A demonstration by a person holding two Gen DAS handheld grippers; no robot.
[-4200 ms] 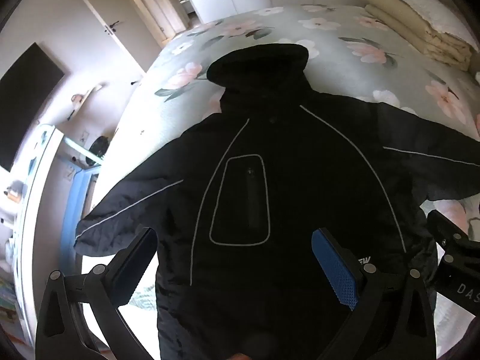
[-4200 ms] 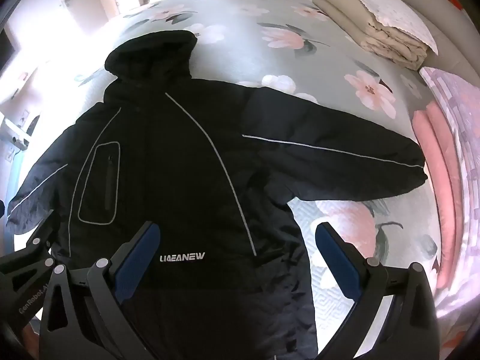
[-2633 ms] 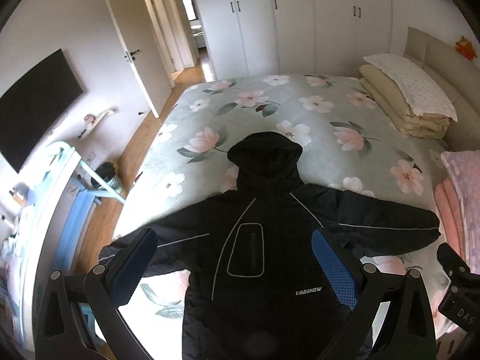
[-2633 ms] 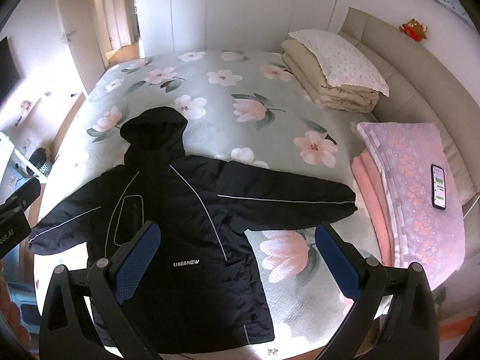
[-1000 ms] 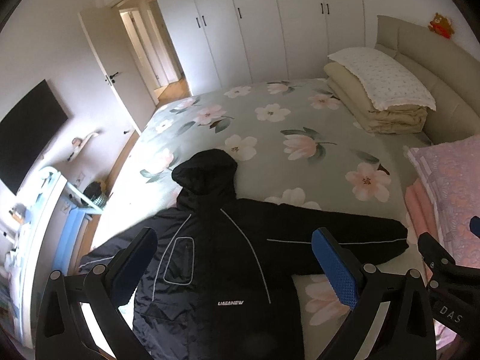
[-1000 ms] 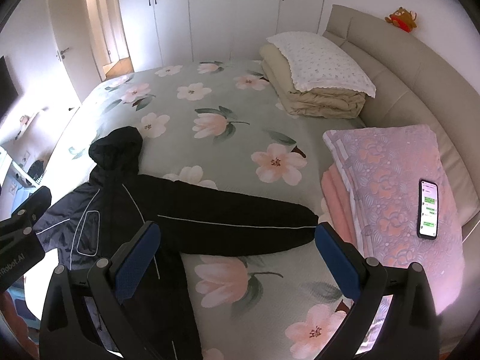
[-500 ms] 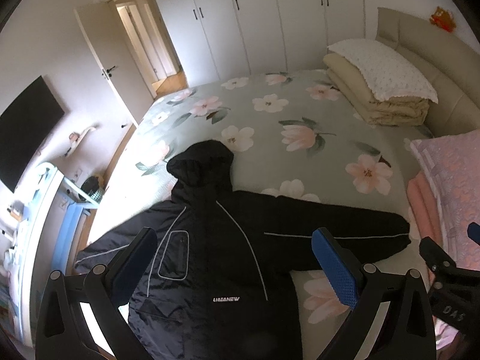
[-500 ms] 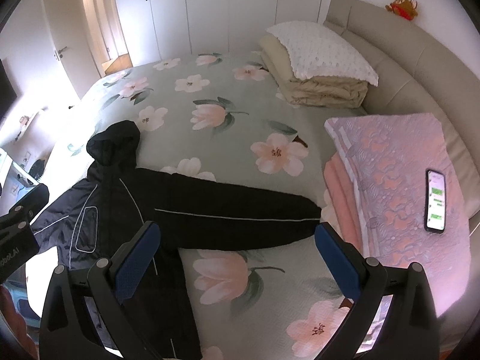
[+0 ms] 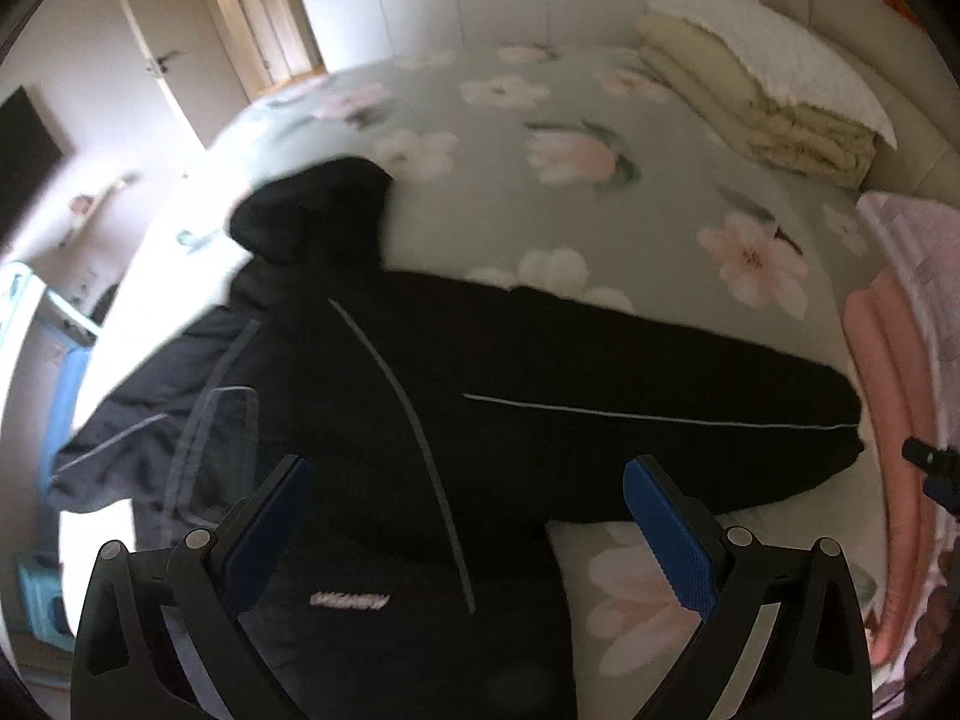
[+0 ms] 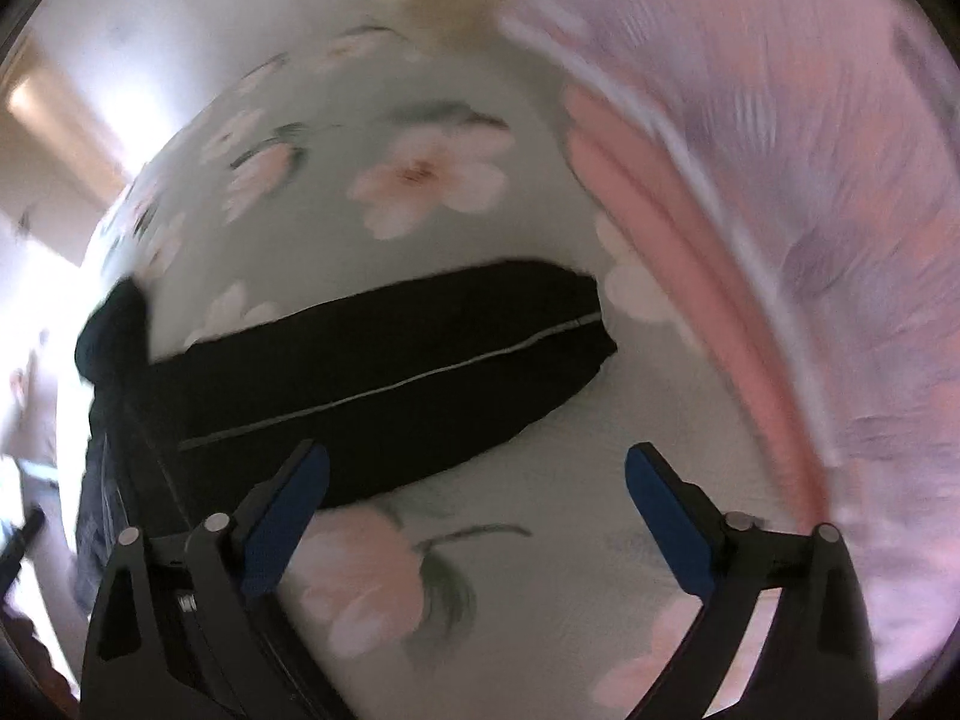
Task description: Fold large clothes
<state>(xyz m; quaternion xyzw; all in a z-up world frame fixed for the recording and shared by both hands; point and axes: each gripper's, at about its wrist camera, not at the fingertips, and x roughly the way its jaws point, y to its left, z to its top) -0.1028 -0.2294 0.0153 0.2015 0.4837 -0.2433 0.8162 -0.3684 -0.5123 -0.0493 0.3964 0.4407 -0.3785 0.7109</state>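
Both tongs, left (image 9: 462,504) and right (image 10: 477,492), gape wide, empty; grabbing beside the jacket's (image 9: 420,408) sleeve cuff (image 10: 591,324) risks pinching the bedspread (image 10: 540,516) instead.

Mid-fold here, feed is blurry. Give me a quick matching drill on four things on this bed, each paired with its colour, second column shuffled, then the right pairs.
Things:
1. jacket
2. folded quilt stack
3. bedspread
4. folded blanket

Colours:
A. pale green with pink flowers
B. pink
C. black with thin light piping
D. cream, with a white layer on top

Pairs: 1-C, 2-D, 3-A, 4-B
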